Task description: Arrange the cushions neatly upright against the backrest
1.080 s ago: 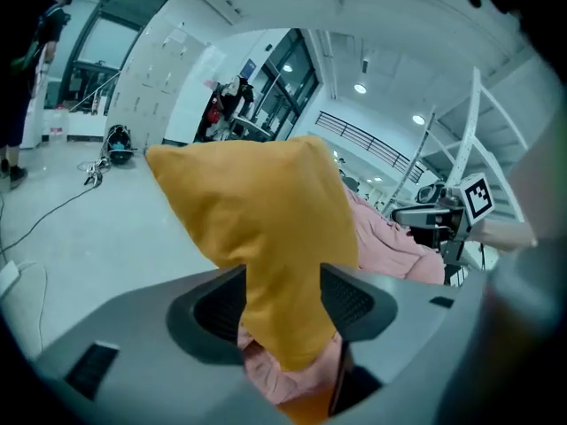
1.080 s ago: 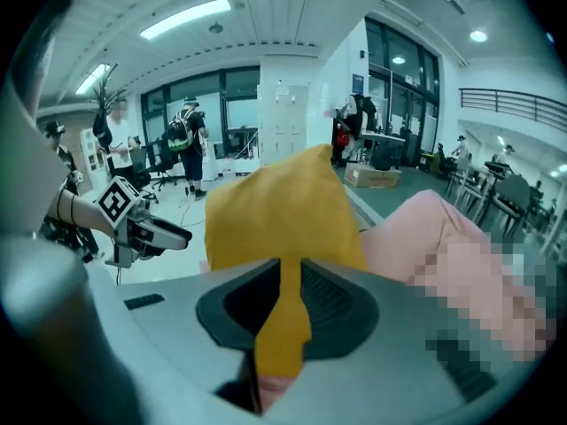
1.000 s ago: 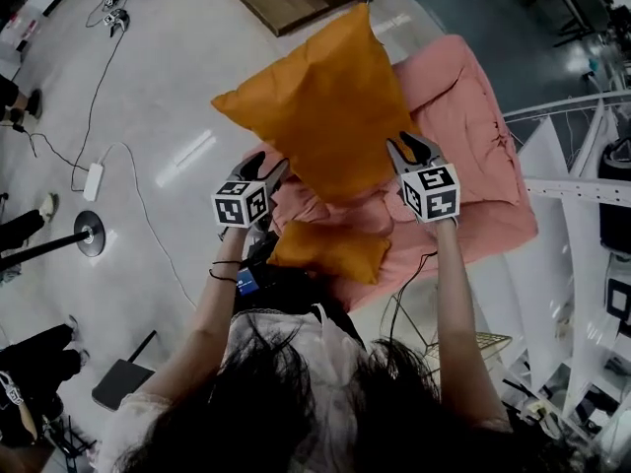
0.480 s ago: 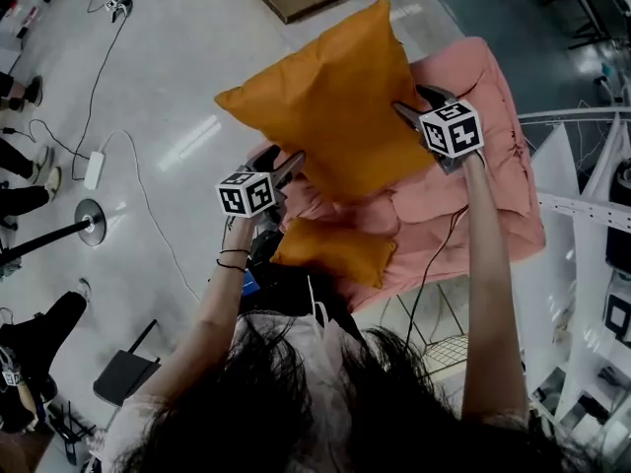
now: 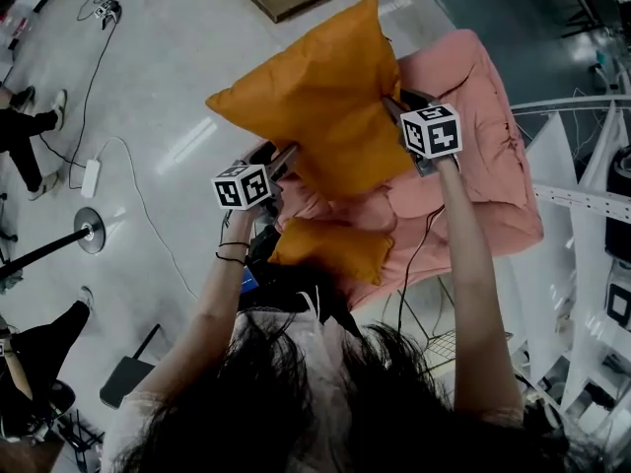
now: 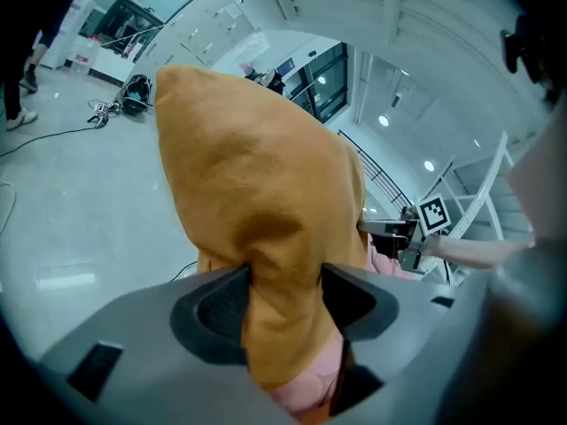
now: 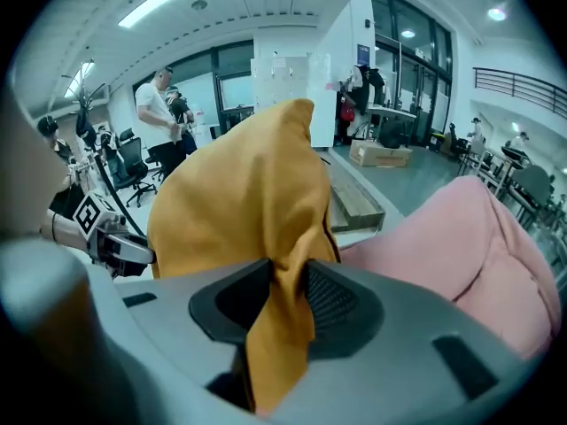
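Large cushion (image 5: pixel 315 106) is held above the sofa (image 5: pixel 483 156), pinched in the closing jaws of left gripper (image 5: pixel 284 158) and right gripper (image 5: pixel 391 103); small cushion (image 5: pixel 330 251) is not yet stood up.

Head view steeply down, gripper views close along their jaws — all share orange cushion (image 5: pixel 315 106).

Orange cushion (image 5: pixel 315 106) aloft, smaller one (image 5: pixel 330 250) below

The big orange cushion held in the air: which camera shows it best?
The head view: nearly the whole outline of the big orange cushion shows above the pink sofa. Each gripper view sees it only from one corner, close up, foreshortened.
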Demonstrator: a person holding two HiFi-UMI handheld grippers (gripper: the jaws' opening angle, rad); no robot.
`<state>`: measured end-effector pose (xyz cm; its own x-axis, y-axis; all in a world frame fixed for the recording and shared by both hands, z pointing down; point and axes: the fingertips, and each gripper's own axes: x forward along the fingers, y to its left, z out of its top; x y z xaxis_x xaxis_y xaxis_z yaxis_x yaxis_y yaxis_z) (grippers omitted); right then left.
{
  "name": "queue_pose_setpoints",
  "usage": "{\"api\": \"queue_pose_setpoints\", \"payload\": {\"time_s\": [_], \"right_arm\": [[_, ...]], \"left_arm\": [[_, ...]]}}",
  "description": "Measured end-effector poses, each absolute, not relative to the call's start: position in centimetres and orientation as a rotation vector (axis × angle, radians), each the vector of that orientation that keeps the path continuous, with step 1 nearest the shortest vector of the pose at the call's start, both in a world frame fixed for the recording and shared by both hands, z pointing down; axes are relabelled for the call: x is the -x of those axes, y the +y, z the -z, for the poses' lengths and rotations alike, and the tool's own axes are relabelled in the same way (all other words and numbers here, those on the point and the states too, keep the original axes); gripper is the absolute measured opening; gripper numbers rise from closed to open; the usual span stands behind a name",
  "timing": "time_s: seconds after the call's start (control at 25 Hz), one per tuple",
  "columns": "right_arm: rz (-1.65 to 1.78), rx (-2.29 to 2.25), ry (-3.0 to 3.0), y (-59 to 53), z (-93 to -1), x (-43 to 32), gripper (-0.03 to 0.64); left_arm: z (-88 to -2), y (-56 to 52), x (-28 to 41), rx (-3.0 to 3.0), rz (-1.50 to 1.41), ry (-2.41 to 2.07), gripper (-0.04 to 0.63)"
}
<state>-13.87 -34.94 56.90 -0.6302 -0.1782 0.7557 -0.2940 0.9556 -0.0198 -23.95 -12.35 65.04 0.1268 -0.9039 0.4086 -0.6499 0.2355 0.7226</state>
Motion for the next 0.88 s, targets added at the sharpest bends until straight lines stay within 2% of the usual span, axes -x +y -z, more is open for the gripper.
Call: {"api": "queue_pose_setpoints", "payload": {"time_s": [0.24, 0.48, 0.64, 0.88], "right_arm": [[-0.281, -0.388, -2.308, -32.2, -55.5, 10.9, 0.090], [-0.195, -0.566, -2.361, -29.2, -52.6, 5.9, 0.074], [-0.224, -0.721, -2.400, -27.5, -51.0, 2.0, 0.061], [-0.330, -0.954, -2.421, -25.2, -49.2, -4.2, 0.048]], "left_arm": [[-64.9, -10.5, 22.3, -1.518, 0.224, -1.541, 0.184], [-62.0, -9.8, 21.2, -1.512, 0.214, -1.577, 0.138], [-57.7, -10.6, 21.8, -1.586, 0.297, -1.599, 0.112], [-51.5, -13.7, 20.5, -1.791, 0.256, -1.581, 0.087]]}}
